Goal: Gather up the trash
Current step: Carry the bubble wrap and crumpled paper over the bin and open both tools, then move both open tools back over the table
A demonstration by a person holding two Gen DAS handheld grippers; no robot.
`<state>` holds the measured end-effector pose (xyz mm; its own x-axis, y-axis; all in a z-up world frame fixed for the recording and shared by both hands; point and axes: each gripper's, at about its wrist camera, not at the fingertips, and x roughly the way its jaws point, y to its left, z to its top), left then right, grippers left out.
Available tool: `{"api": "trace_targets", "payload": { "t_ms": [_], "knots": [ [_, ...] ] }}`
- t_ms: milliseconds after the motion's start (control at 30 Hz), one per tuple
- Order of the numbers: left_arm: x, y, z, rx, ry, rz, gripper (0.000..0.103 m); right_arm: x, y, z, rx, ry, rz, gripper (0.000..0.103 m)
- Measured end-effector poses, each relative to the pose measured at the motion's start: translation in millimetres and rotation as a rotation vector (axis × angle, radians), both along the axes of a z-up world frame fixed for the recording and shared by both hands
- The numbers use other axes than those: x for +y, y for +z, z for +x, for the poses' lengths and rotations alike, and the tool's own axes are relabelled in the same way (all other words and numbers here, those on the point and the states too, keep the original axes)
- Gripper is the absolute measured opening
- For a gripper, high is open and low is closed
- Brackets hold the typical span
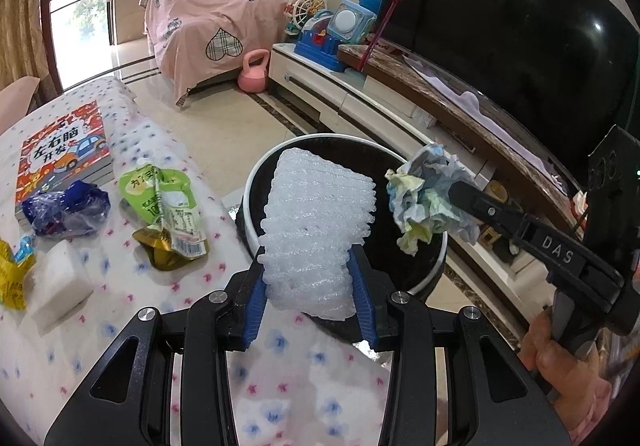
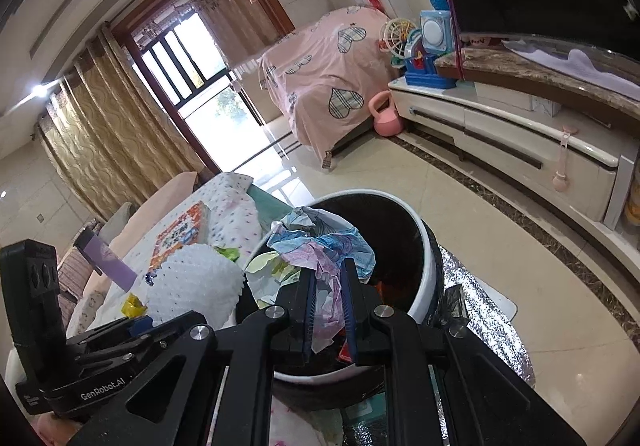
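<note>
Over the white-rimmed bin (image 1: 434,270) beside the table edge (image 1: 224,214), foam netting (image 1: 316,234) pinched in left gripper (image 1: 310,298), crumpled paper (image 2: 320,246) clamped in right gripper (image 2: 326,310), open floor (image 2: 460,206) beyond.

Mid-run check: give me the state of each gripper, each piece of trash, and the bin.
Left gripper: shut on foam net, above the bin.
Right gripper: shut on crumpled paper, above the bin.
Foam net: held, not yet dropped.
Crumpled paper: held, not yet dropped.
Bin: open, some trash inside.
Green pouch: lying on the table.
Blue wrapper: crumpled, on the table.
White block: on the table.
</note>
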<state>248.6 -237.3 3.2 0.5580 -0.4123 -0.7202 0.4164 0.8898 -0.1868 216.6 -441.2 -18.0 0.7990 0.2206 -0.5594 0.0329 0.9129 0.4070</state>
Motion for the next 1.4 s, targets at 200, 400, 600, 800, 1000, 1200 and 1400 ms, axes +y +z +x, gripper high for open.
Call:
{"api": "trace_targets", "payload": {
  "t_ms": [200, 400, 600, 800, 1000, 1200, 1400],
  "knots": [
    [-13.4, -5.4, 8.2, 0.008, -0.012, 0.020, 0.040, -0.9, -7.9, 15.2, 0.042, -0.002, -0.020, 0.017],
    [-13.7, -9.0, 11.9, 0.025, -0.006, 0.029, 0.061, -8.0, -8.8, 18.3, 0.051, -0.011, -0.002, 0.056],
    [-1.7, -6.2, 7.7, 0.029, 0.016, 0.003, 0.071, -12.6, -3.6, 8.7, 0.027, -0.030, 0.021, 0.061],
    [23.8, -5.5, -7.8, 0.029, 0.053, -0.024, 0.073, -0.1, 2.1, -3.9, 0.003, -0.017, 0.045, 0.082],
    [61.5, -12.9, -25.3, 0.047, 0.120, -0.041, 0.073, 28.1, 4.5, -13.9, -0.015, 0.023, 0.050, 0.090],
    [104.7, -21.9, -42.1, 0.056, 0.190, -0.052, 0.073, 64.7, -0.8, -21.5, -0.012, 0.086, 0.063, 0.094],
    [156.4, -31.4, -56.1, 0.079, 0.289, -0.074, 0.073, 108.7, -13.6, -22.9, 0.022, 0.174, 0.060, 0.095]
  ]
}}
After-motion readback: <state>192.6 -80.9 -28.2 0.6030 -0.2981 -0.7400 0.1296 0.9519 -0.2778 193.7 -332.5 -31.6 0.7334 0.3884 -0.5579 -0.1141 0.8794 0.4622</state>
